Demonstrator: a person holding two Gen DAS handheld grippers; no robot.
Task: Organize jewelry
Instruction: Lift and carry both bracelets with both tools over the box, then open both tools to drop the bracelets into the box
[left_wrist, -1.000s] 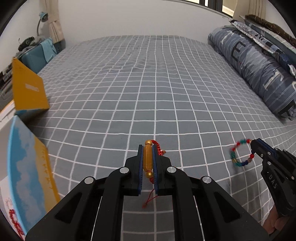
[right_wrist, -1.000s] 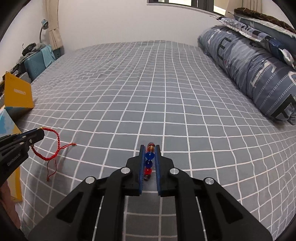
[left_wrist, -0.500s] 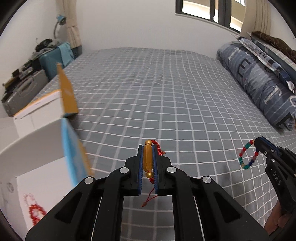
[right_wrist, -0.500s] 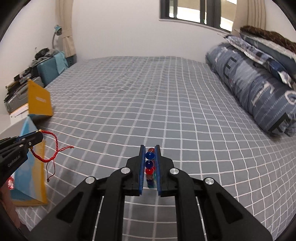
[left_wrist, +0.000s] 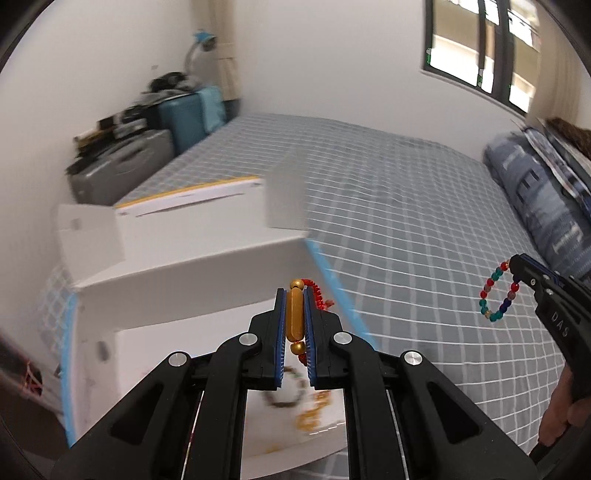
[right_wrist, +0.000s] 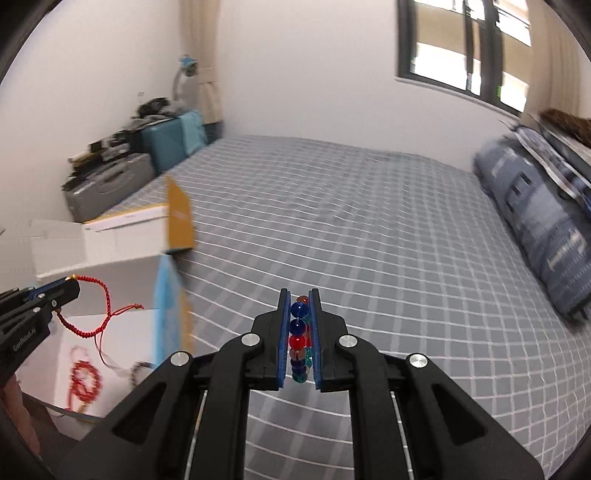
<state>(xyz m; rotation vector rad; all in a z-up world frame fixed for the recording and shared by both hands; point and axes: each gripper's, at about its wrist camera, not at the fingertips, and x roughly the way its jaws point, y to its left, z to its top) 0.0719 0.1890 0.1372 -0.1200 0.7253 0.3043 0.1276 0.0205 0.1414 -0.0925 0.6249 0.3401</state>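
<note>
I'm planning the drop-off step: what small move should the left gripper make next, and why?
Probably lower the left gripper, shut on the red cord bracelet, a little into the open white box before releasing; the box lies right below and already holds jewelry.

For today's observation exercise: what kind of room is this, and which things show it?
Most likely a bedroom: a bed with a grey checked cover, pillows along one side, suitcases by the wall.

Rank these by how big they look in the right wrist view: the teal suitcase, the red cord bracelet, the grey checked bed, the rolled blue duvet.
Largest to smallest:
1. grey checked bed
2. rolled blue duvet
3. teal suitcase and red cord bracelet look alike in extent; the bracelet hangs much nearer the camera from the left gripper, so I won't rank them.
</note>
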